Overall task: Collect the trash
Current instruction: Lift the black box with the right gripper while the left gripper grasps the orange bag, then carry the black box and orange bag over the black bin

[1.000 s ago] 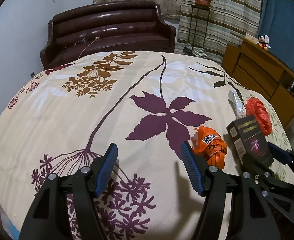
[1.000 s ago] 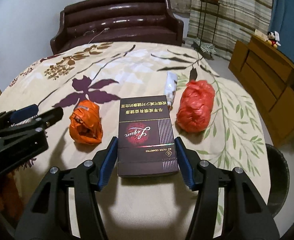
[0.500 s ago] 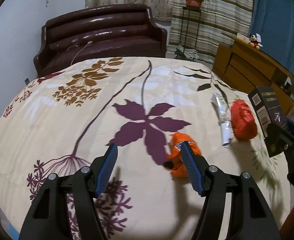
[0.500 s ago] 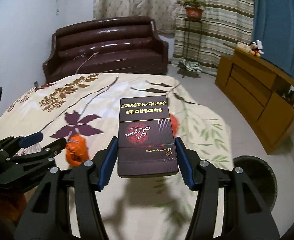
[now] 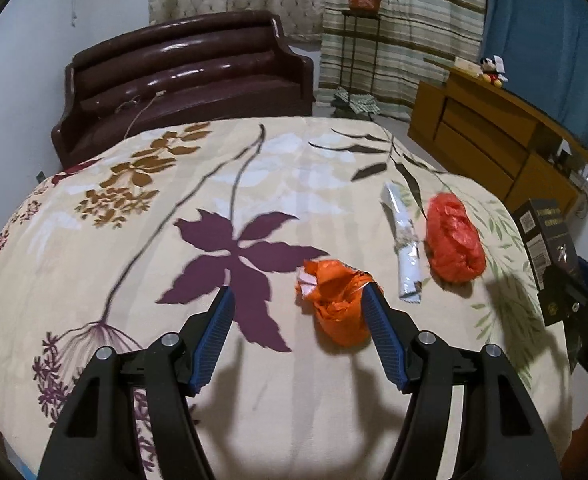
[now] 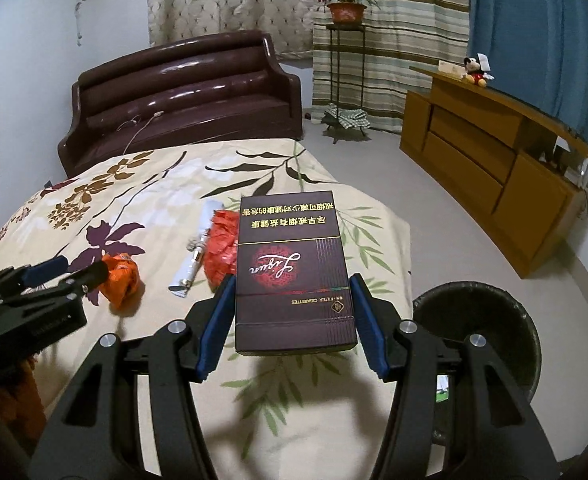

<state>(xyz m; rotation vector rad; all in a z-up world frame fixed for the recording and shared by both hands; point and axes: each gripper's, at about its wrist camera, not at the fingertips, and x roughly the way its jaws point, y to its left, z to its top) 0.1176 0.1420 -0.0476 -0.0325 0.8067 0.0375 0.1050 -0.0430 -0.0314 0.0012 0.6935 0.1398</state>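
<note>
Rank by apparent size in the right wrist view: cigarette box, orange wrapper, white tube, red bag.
1. cigarette box, though it is held nearest the camera, so inflated.
2. red bag, partly hidden behind the box, so unsure.
3. orange wrapper and white tube look alike in area.

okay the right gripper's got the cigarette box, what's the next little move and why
Probably swing the right gripper rightward until the cigarette box hangs over the black bin. The box is clamped and lifted above the bedspread, and the bin stands on the floor just right of the bed.
</note>
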